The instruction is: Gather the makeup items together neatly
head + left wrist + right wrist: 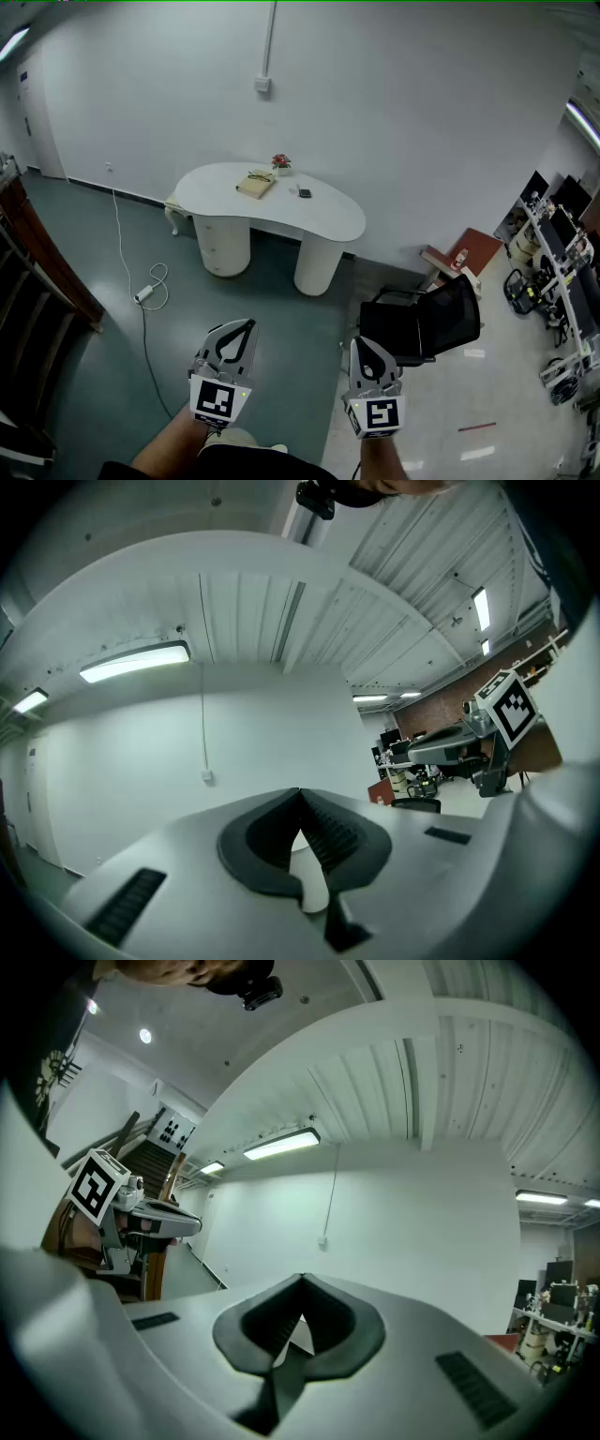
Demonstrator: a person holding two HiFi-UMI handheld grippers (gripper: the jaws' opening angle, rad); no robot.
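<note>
Smooth matt table (214,187); glossy floor (469,380) (tiled, seemingly).

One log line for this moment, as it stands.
left gripper: shut, empty | right gripper: shut, empty | table: far ahead, out of reach

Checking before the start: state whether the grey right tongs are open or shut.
Shut. In the right gripper view the grey right tongs meet at their black-padded tips, with nothing held between them.

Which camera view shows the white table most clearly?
The head view: the whole white table is visible, with a flat tan item, a small flower pot and a dark item on top. Both gripper views show mainly wall and ceiling; the table is not recognisable there.
</note>
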